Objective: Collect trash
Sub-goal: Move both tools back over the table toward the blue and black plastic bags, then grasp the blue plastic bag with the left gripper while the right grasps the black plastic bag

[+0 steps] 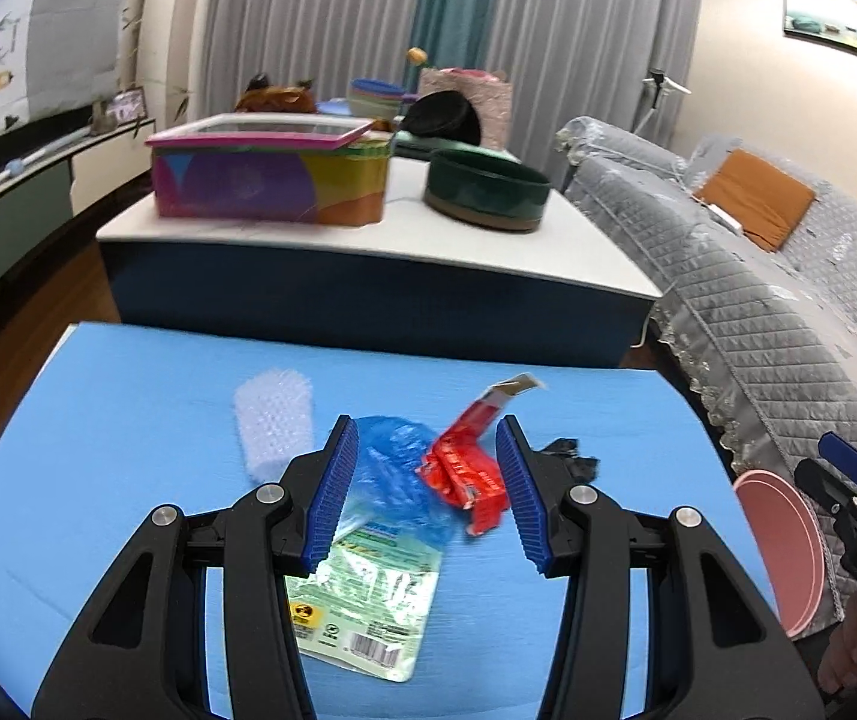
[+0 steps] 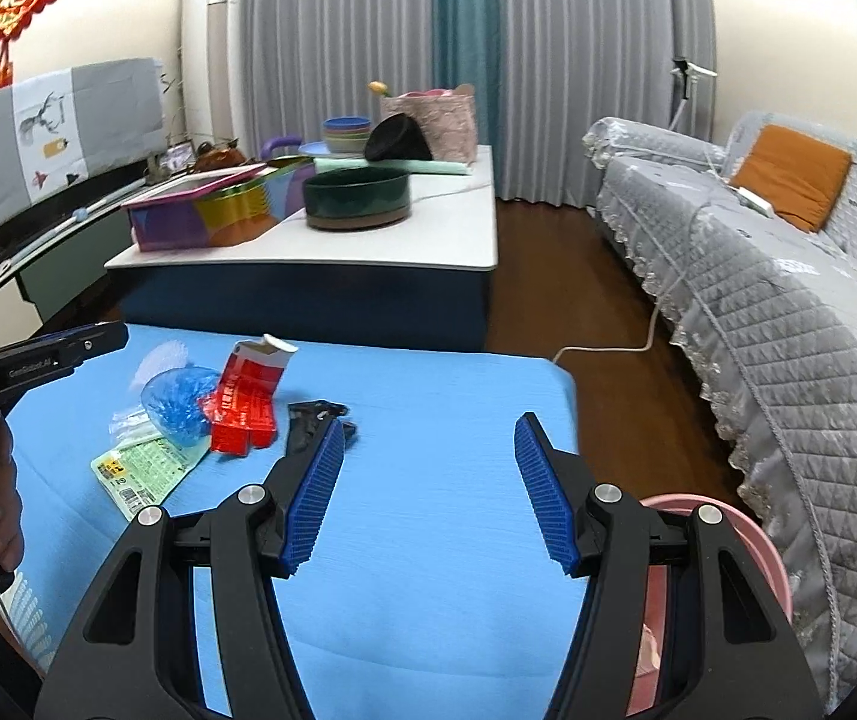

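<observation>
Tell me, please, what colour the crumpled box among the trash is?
The crumpled box is red with a white torn end, clearest in the right wrist view.

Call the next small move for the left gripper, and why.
Probably lower the left gripper and close on the red wrapper: its jaws are open, and the wrapper and blue bag lie between them on the blue table. The right gripper is open and empty near the pink bin.

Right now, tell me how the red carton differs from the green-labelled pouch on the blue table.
The red carton is crumpled card with its torn end sticking up; the green-labelled pouch is clear film lying flat. The carton sits farther from the left tongs; the pouch reaches under them. The blue plastic bag overlaps the pouch's far end and only touches the carton's side. Both rest loose on the blue table, ungripped.
</observation>
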### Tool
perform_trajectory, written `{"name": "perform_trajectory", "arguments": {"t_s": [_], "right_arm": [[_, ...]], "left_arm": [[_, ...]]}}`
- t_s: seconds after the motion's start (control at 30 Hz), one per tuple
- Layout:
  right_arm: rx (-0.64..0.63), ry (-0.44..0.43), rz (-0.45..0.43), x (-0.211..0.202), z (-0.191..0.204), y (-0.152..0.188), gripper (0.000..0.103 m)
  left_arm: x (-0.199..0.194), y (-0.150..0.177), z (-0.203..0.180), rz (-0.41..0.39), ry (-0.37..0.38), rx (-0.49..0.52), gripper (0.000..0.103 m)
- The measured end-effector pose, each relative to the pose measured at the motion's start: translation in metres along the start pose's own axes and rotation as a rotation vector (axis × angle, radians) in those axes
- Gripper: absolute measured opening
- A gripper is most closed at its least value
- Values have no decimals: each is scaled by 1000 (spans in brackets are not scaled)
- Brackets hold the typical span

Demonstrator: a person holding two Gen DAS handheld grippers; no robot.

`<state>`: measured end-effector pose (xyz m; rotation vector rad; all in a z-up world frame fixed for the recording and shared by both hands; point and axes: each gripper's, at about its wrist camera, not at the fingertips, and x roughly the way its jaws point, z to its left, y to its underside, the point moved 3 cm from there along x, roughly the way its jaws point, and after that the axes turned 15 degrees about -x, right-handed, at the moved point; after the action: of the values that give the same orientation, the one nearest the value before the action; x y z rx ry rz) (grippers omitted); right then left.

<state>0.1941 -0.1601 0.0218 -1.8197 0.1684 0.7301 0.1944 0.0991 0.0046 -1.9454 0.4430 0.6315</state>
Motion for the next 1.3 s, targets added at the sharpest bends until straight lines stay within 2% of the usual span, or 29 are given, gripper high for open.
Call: {"name": "perform_trajectory", "arguments": {"t_s": [0.33,0.67,0.8,1.17,1.3], "right_arm": [[-51,-45,8,47,39,-1,59],[-21,-70,49,88,49,3,60],[-30,-88,62,104,57,2,67],[-45,-107,139,148,67,3,72],[-57,-112,173,160,70,2,78]], "left_arm": [[21,6,18,39,-29,-40,48],[42,11,33,87,-53,-91,48],[50,13,33,108,-56,-95,48],[67,16,32,156,-67,-108,48],[72,18,32,171,-73,-111,47]]}}
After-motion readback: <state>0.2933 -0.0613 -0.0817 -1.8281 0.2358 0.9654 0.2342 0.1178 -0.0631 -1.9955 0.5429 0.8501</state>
